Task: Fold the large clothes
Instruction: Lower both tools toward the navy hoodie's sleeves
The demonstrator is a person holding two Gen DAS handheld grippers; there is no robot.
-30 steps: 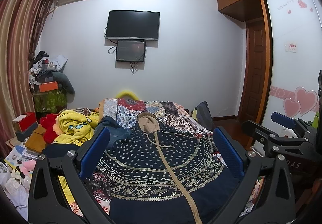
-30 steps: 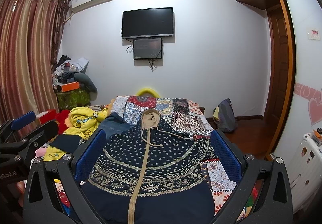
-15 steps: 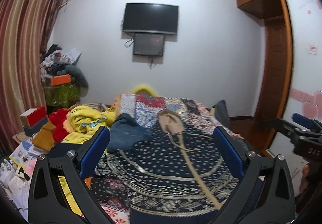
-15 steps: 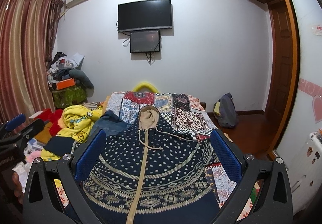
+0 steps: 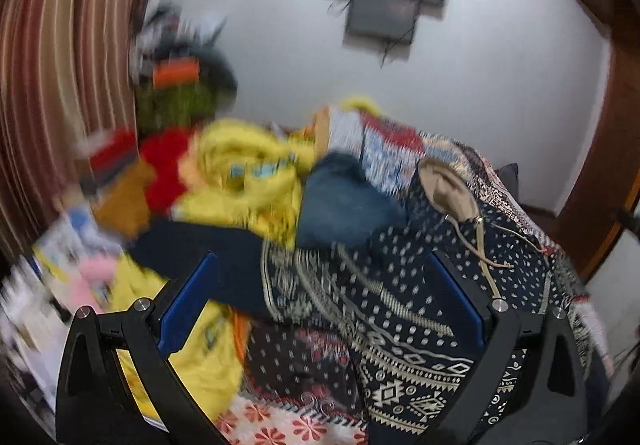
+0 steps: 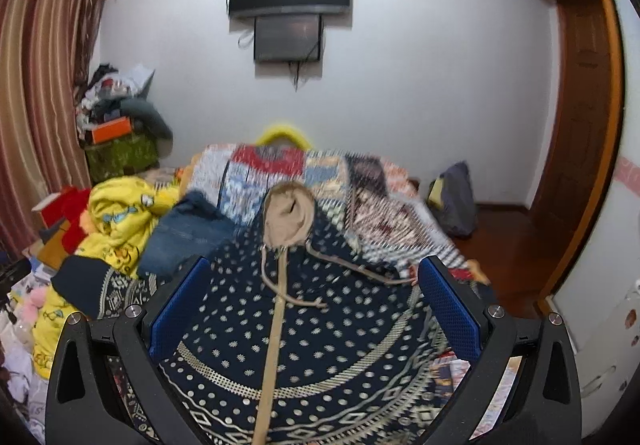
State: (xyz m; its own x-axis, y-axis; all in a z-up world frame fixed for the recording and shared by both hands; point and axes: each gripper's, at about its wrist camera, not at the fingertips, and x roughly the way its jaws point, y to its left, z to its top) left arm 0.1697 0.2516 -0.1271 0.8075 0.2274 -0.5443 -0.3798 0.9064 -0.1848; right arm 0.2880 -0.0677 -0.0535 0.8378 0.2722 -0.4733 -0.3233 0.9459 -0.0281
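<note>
**Patterned hoodie spread on the bed, both hand-held grippers open above it**

The bed [image 6: 404, 221] fills the middle of the room and carries a patchwork cover in many colours. The navy hoodie [image 6: 320, 329] with pale dots and geometric bands lies flat across the near part of the bed, front side up. Its beige zipper strip runs straight toward the near edge, and its beige-lined hood [image 6: 290, 213] points to the far edge of the bed. One dark sleeve [image 5: 208, 245] reaches out over the left edge of the bed, onto the pile there.

Along the left edge of the bed lies a heap of other clothes: a yellow printed garment [image 6: 120, 221], and folded blue jeans [image 6: 188, 237] which touch the hoodie's shoulder. A drawstring [image 6: 356, 265] lies loose on the hoodie's chest, toward the right edge.

The right hand-held gripper [image 6: 314, 309] hangs above the hoodie's chest with its blue pads spread wide, and it holds nothing. The left hand-held gripper [image 5: 320, 301] is above the left part of the hoodie, near the sleeve; its jaws are also wide apart and empty. The left wrist view is blurred, so fine detail there is not clear.
</note>
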